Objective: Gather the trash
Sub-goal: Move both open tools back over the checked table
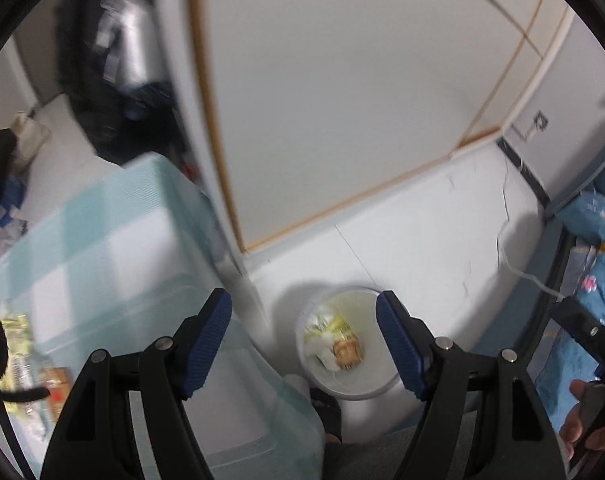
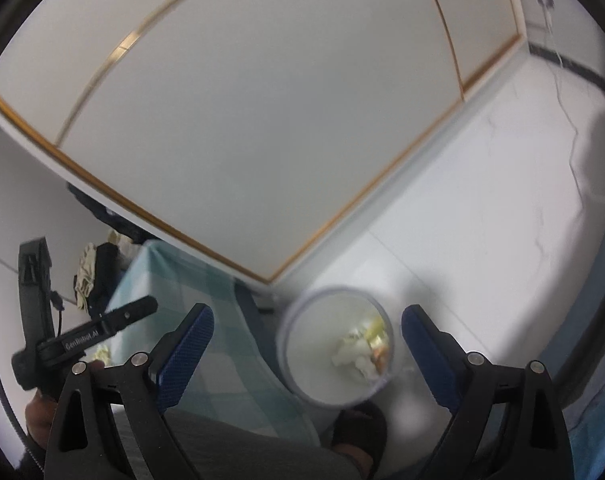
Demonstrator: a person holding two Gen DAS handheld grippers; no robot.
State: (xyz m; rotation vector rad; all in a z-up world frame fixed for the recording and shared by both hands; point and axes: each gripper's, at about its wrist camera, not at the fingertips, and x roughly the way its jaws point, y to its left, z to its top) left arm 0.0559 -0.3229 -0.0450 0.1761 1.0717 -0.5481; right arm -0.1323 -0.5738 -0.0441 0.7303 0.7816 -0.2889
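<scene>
A round white trash bin (image 1: 376, 382) stands on the white floor beside a table; it also shows in the right wrist view (image 2: 302, 356). Inside lie crumpled white paper, a yellow wrapper (image 1: 336, 326) and a brown snack wrapper (image 1: 347, 353); the same heap shows in the right wrist view (image 2: 362, 346). My left gripper (image 1: 304, 346) is open and empty, high above the bin. My right gripper (image 2: 308, 354) is open and empty, also above the bin. More wrappers (image 1: 20, 354) lie on the table at the far left.
A table with a light blue checked cloth (image 1: 110, 248) stands left of the bin. A white cabinet with gold trim (image 1: 342, 92) rises behind. A bed with blue floral bedding (image 1: 594, 264) is at right. My foot in a black slipper (image 2: 360, 432) is near the bin.
</scene>
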